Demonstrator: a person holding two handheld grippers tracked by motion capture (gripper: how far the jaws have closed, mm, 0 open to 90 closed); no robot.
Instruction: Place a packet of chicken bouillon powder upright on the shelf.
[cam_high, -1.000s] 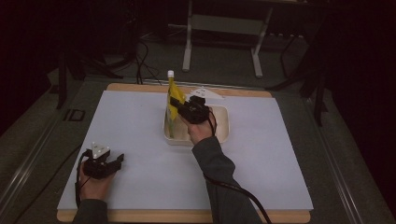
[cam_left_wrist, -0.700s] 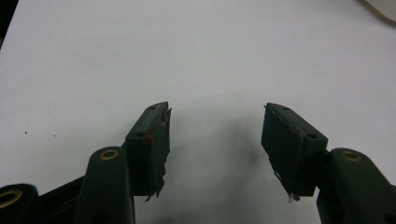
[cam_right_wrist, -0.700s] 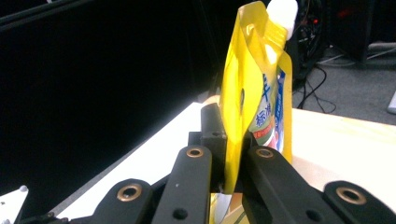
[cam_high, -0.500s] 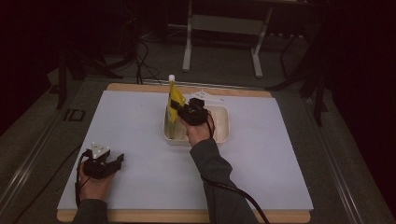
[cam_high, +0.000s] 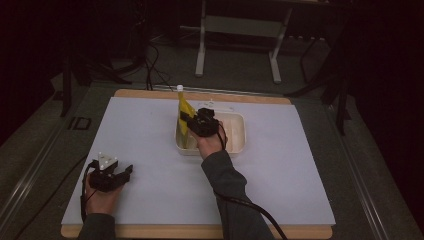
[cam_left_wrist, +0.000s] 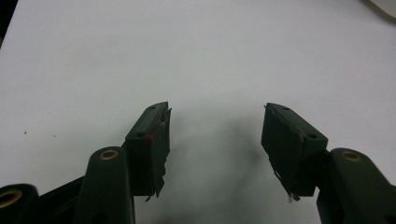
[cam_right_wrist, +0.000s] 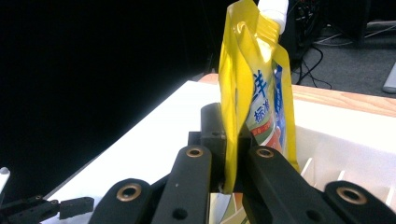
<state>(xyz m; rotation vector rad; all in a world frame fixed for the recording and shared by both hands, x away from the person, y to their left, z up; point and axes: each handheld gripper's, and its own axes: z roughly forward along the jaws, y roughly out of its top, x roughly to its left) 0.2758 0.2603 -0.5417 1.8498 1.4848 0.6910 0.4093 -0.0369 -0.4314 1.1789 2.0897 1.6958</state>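
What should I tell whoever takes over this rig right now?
Right gripper: shut on the yellow pouch, holding it upright over the left end of the white tray.
Left gripper: open, holding nothing, resting near the front left of the white mat.
Done: the pouch is gripped, its white cap on top.
Left: probably to set the pouch down in the tray or lift it out; I cannot tell which.

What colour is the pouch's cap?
White, on the yellow pouch; its cap shows best in the right gripper view.
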